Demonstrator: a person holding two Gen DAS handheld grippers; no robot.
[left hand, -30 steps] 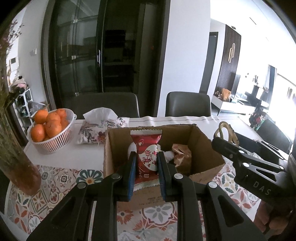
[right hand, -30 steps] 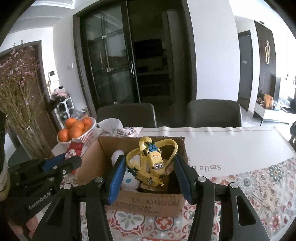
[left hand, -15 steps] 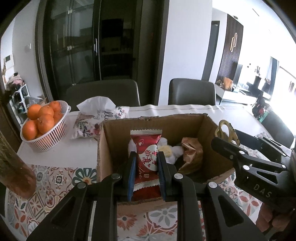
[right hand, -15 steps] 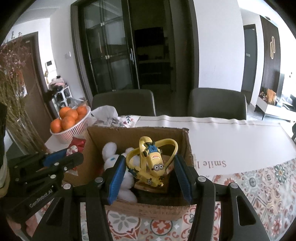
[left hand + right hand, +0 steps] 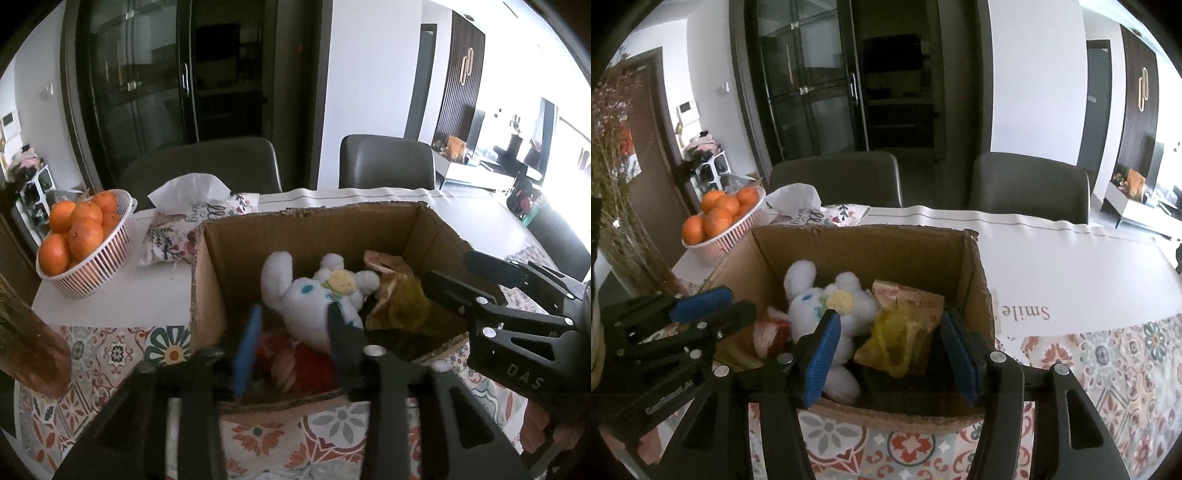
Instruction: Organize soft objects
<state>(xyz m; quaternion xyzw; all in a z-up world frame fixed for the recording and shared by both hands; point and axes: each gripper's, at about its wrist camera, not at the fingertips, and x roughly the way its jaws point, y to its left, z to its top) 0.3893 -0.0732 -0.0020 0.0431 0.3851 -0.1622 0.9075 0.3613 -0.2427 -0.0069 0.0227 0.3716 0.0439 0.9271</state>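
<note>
An open cardboard box [image 5: 295,229] [image 5: 857,243] stands on the table. Inside lie a white plush bunny [image 5: 317,295] [image 5: 827,302], a red snack packet [image 5: 291,362] [image 5: 772,328], a blurred yellow minion toy [image 5: 897,336] [image 5: 402,306] and brown packets [image 5: 912,299]. My left gripper [image 5: 291,339] is open and empty over the box's front left, above the red packet. My right gripper [image 5: 890,350] is open and empty over the box's front right, around the yellow toy without gripping it. Each gripper also shows in the other's view, the right one [image 5: 498,314] and the left one [image 5: 701,317].
A white basket of oranges [image 5: 81,236] [image 5: 720,218] and a floral tissue pouch [image 5: 192,221] [image 5: 812,210] sit behind the box to the left. A vase of dried flowers [image 5: 617,206] stands at far left. Two grey chairs [image 5: 1027,184] stand behind the table. A patterned cloth [image 5: 1108,354] covers the near table.
Both grippers have moved over the box and opened. The red packet has dropped from the left gripper and the yellow minion toy from the right one; both now lie in the box.
</note>
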